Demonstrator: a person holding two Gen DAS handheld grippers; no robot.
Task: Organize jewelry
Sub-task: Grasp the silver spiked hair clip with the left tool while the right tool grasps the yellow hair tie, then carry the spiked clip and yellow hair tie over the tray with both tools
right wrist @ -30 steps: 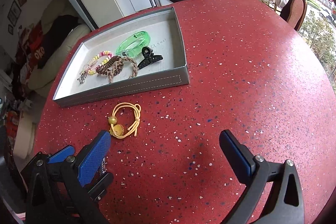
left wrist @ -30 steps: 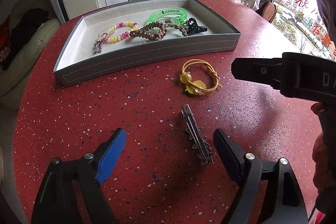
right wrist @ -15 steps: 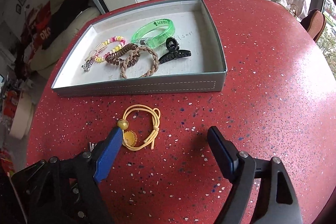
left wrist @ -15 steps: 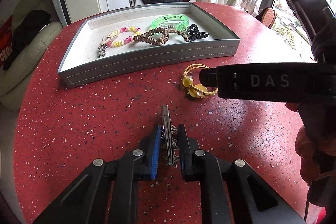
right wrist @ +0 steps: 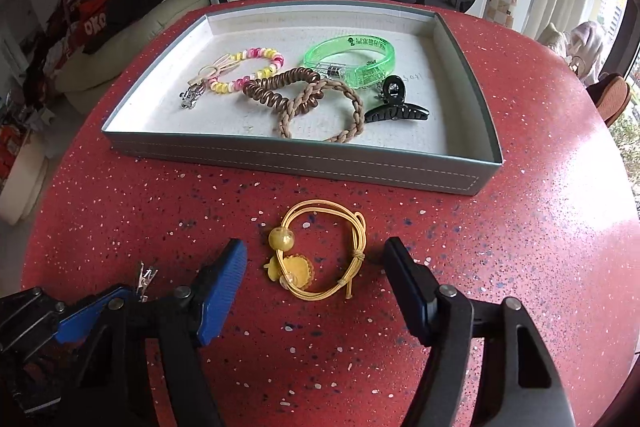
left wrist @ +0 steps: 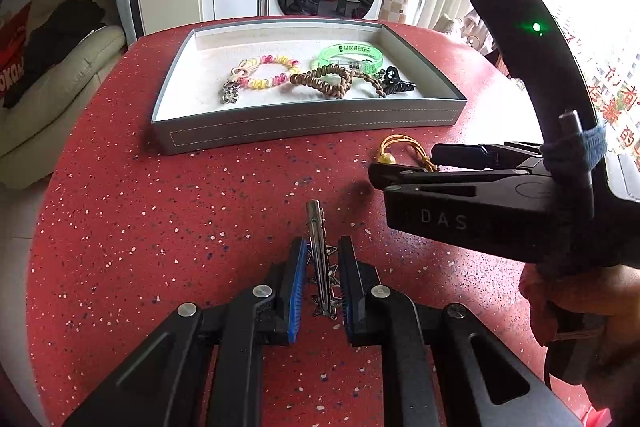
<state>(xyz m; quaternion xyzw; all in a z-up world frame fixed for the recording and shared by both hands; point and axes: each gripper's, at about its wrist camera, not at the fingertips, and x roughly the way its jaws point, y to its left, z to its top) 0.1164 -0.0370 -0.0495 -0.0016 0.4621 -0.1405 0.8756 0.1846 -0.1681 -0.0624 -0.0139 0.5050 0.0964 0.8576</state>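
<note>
The red bench (right wrist: pixel 520 227) holds a gray tray (right wrist: pixel 304 163) at its far side. The left tongs (left wrist: pixel 322 267) pinch a silver hair clip (left wrist: pixel 318 247). The right tongs (right wrist: pixel 316 267) have been closing, with the yellow hair tie (right wrist: pixel 320 251) lying untouched between them, near the tray.

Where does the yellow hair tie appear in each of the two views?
Left wrist view: yellow hair tie at right of middle, partly hidden behind the right gripper.
Right wrist view: lower middle, between that gripper's fingers.
Shared landmark: the grey tray, just beyond it.
</note>
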